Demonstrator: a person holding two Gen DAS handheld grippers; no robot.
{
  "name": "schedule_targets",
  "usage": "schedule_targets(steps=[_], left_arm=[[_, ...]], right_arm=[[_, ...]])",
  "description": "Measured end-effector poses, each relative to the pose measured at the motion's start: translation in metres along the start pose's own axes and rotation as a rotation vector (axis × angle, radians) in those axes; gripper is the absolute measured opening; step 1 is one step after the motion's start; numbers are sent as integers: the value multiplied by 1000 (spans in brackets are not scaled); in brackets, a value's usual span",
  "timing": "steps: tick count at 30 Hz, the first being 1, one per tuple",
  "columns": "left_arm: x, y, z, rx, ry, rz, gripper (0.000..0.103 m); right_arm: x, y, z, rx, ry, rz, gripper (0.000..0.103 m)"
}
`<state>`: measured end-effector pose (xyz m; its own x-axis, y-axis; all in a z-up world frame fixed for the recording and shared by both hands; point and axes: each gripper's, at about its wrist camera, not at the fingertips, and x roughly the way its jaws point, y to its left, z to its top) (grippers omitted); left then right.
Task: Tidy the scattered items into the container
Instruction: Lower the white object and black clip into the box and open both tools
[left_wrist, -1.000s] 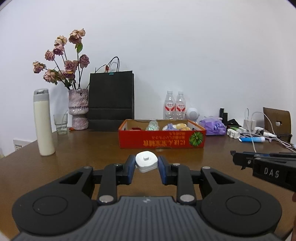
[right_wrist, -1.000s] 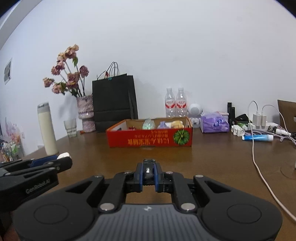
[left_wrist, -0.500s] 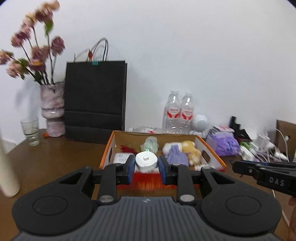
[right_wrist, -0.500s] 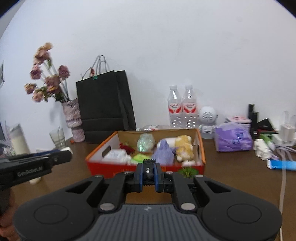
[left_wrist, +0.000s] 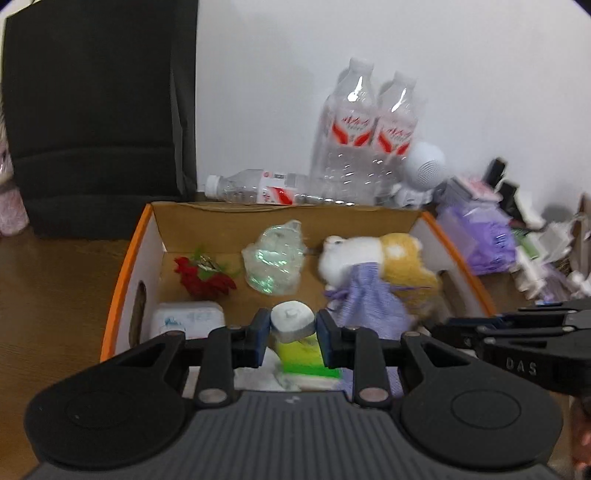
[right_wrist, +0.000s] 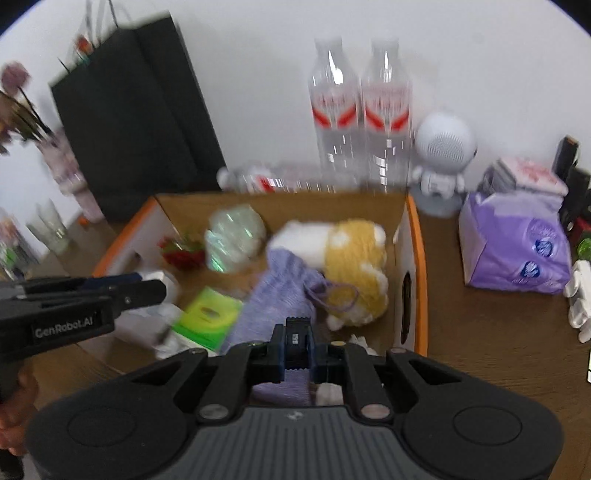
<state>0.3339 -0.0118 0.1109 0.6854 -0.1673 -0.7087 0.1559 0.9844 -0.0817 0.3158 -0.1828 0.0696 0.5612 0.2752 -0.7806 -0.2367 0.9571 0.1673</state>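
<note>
Both grippers hang over the orange-rimmed cardboard box (left_wrist: 122, 266) on the brown wooden table (right_wrist: 491, 339). The left gripper (left_wrist: 291, 325) is pinching a small round white plastic puck (left_wrist: 292, 320). The right gripper (right_wrist: 295, 341) is clamped on a little black block (right_wrist: 295, 338), maybe a clip, too blurry to say. A yellow-and-white plush toy (right_wrist: 347, 254) and a lilac drawstring pouch (right_wrist: 280, 291) sit inside the box.

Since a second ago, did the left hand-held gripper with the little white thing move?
Yes. The left hand-held gripper went forward toward the orange box. The box was far across the table before; now the white thing hangs over it.
</note>
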Motion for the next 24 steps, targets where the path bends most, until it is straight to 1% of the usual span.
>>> schedule_targets(steps=[2, 4, 8, 11, 14, 18, 19, 20, 21, 22, 23, 24], left_arm=[[17, 3, 6, 16, 21, 41, 28], [36, 10, 13, -5, 62, 62, 28], [59, 14, 11, 2, 118, 43, 28], [69, 17, 6, -3, 141, 68, 29], [67, 19, 6, 1, 133, 68, 31], [55, 22, 9, -6, 107, 56, 31], [50, 23, 10, -12, 100, 51, 34], [47, 24, 12, -16, 96, 44, 46], [42, 25, 13, -18, 92, 37, 52], [37, 26, 15, -19, 87, 34, 58], [33, 27, 16, -19, 86, 35, 59], [28, 28, 17, -23, 87, 42, 61]], right_arm=[[15, -3, 1, 2, 33, -12, 11], [27, -6, 1, 9, 59, -15, 11], [44, -3, 4, -1, 95, -30, 11], [53, -4, 8, 10, 109, -31, 11], [56, -6, 9, 21, 125, -26, 11], [54, -9, 10, 39, 121, -24, 11], [52, -10, 10, 49, 119, -21, 14], [50, -11, 10, 60, 115, -19, 15], [47, -12, 10, 70, 114, -18, 16], [44, -13, 11, 80, 116, -12, 22], [41, -14, 12, 93, 115, 1, 26], [36, -14, 14, 104, 112, 9, 32]])
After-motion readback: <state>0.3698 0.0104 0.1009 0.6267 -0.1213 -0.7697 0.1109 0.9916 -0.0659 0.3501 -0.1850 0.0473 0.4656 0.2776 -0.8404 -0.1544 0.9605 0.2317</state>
